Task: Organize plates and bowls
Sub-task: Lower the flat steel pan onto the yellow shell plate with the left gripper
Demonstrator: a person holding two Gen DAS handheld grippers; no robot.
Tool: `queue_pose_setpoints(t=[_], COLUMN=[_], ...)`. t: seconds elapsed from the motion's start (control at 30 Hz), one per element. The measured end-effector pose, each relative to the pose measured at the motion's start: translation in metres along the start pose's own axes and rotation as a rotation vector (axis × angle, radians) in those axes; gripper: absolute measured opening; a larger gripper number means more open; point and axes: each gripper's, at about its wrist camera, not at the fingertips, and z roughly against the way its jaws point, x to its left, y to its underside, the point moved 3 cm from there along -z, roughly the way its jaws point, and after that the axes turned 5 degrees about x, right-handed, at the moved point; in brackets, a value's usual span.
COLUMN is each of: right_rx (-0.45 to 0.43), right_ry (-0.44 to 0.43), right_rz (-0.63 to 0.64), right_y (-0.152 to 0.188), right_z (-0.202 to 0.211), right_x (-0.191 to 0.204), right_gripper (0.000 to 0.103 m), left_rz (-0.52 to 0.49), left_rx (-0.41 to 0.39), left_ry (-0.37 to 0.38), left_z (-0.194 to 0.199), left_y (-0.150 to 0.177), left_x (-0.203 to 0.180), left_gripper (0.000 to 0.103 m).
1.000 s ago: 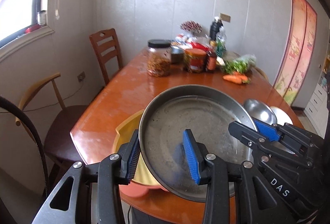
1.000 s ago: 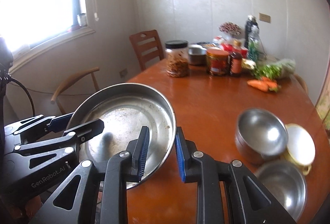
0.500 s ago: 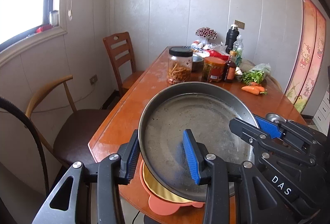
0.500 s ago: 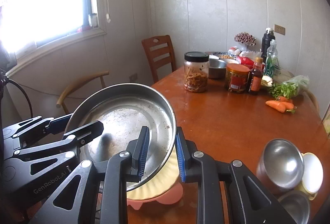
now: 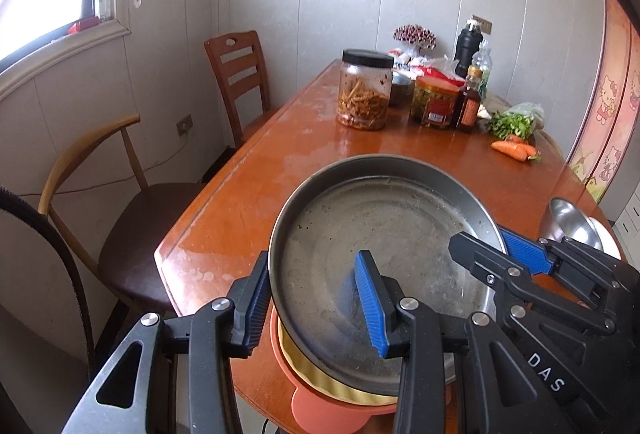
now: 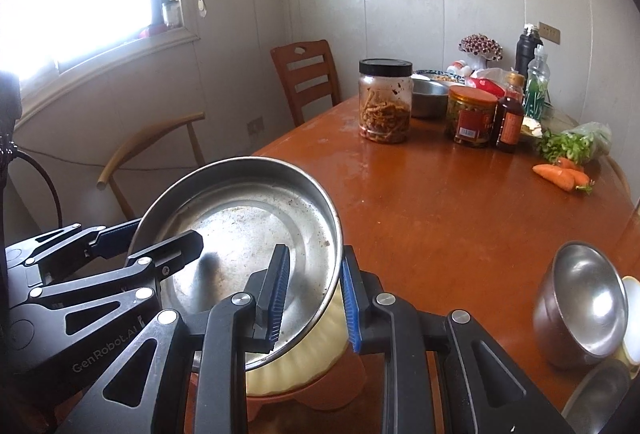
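Because a wide, shallow metal pan [image 5: 384, 254] cannot be carried level by one edge, its rim is pinched from two opposite sides. On the left gripper [image 5: 316, 308] the jaws are drawn in to a narrow gap with the pan's near-left rim clamped between the blue pads [image 5: 370, 306], one pad outside the wall and one inside. The right gripper [image 6: 314, 294] is closed nearly all the way on the opposite rim in the same manner, so the thin wall is the only thing between its pads. Each gripper is also seen from the other's camera, reaching in from the far side of the pan.

The pan is held over the near corner of the wooden table [image 6: 440, 202], tilted slightly and directly above a yellow dish [image 6: 304, 358] that sits in an orange plate [image 5: 328, 406]. Whether the pan's base already touches the yellow dish cannot be told; it appears just above or barely on it. The placement is judged to be a nesting step: the largest flat pieces are being gathered into one stack at the table edge.

Further out, two steel bowls [image 6: 580, 302] and a pale cup-like dish are grouped at the right, presumably awaiting their own stack. Jars [image 5: 365, 90], bottles, greens and carrots [image 5: 514, 150] are kept at the far end, well apart from the stacking area, and two chairs stand along the wall.
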Motion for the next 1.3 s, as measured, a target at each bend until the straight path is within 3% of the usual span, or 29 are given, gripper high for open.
queue_pose_setpoints(t=[0.5,1.3], right_rx=[0.054,0.087], right_ry=[-0.023,-0.027], right_rz=[-0.002,-0.022], right_y=[0.011,0.024], right_z=[-0.032,-0.038], right_x=[-0.003,-0.007], right_gripper=[0.027,0.029], left_rz=[0.003,-0.003], left_rx=[0.055,0.041], left_ry=[-0.024,-0.032], left_z=[-0.023,-0.016], left_y=[0.013,0.025], left_x=[0.004,-0.002], left_gripper=[0.041,0.041])
